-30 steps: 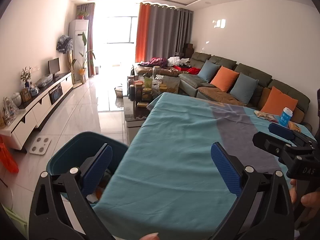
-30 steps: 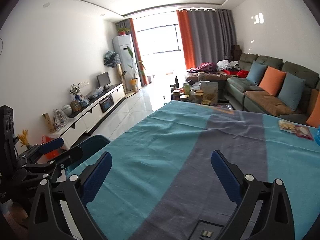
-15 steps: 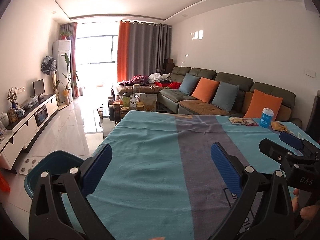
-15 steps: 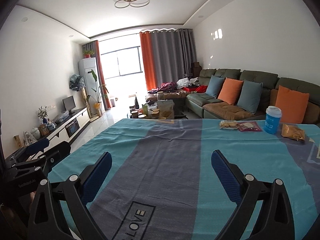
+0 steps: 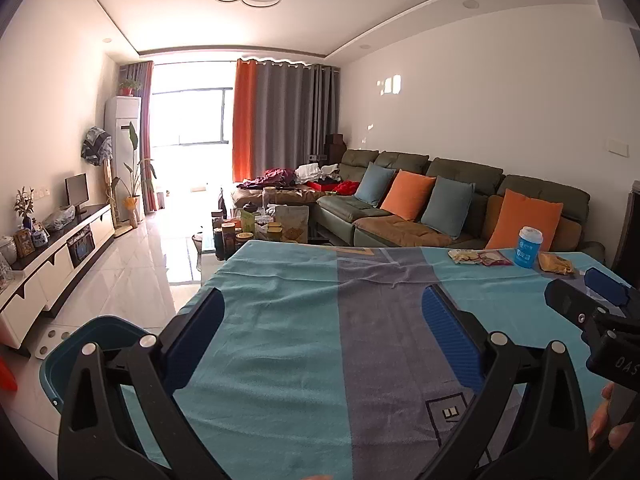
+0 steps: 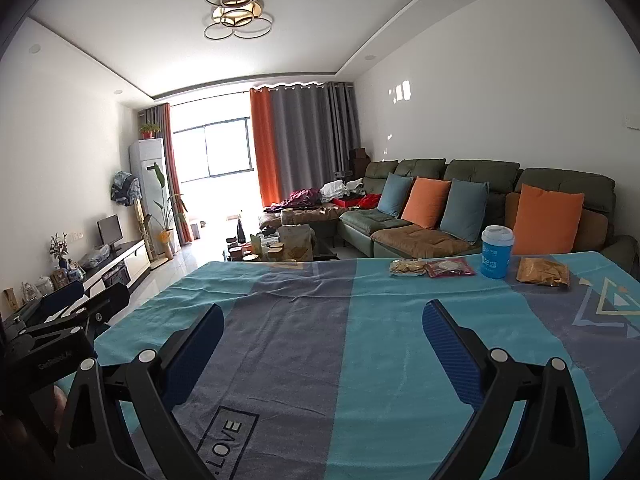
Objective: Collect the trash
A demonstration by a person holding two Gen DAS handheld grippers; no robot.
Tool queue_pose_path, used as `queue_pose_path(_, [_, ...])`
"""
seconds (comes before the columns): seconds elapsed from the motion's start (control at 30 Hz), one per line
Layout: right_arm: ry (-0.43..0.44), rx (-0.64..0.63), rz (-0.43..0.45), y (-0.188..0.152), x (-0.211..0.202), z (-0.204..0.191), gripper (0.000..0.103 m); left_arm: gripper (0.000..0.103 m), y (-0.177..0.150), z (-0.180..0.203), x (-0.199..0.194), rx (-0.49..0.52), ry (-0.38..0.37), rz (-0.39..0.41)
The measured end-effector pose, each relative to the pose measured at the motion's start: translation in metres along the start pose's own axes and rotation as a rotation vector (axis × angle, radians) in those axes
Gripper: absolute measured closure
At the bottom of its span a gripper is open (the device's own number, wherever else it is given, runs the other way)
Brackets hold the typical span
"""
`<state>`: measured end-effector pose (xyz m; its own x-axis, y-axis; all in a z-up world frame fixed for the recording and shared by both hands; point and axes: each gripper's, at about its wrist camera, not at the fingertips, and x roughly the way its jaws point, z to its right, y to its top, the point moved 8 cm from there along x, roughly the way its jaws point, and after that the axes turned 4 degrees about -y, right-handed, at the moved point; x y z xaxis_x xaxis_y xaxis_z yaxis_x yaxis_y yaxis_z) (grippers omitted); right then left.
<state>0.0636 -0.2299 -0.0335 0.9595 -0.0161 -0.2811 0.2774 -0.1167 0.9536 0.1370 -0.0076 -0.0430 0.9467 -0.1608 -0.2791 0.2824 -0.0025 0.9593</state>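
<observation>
Both grippers hover spread wide and empty over the cloth-covered bench, with the trash at its far right end.

The left gripper [image 5: 324, 336] and right gripper [image 6: 324, 344] each hold nothing, their blue-padded fingers parted above the teal and grey tablecloth [image 6: 360, 360]. The trash lies in a row near the bench's far edge, in front of the green sofa [image 6: 480, 184]: a pale snack packet [image 6: 407, 267], touching a red wrapper [image 6: 450, 268], then an upright blue cup [image 6: 496, 252] with a white lid, then a crumpled yellow-brown bag [image 6: 542, 272] just beside it. All four sit well apart from both grippers. A dark teal bin [image 5: 92, 344] stands on the tiled floor beside the bench's left edge, seen in the left wrist view.
</observation>
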Motion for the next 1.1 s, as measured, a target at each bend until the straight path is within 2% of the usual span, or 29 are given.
queue_pose_path(0.53, [-0.039,0.0,0.04,0.005,-0.012,0.005,0.007,0.006,0.005,0.001,-0.007,0.013,0.01,0.027])
queue_pose_path(1.1, [-0.032,-0.01,0.05,0.009,-0.013,0.002,0.007,0.006,0.007,-0.003,-0.007,0.007,0.024,0.037])
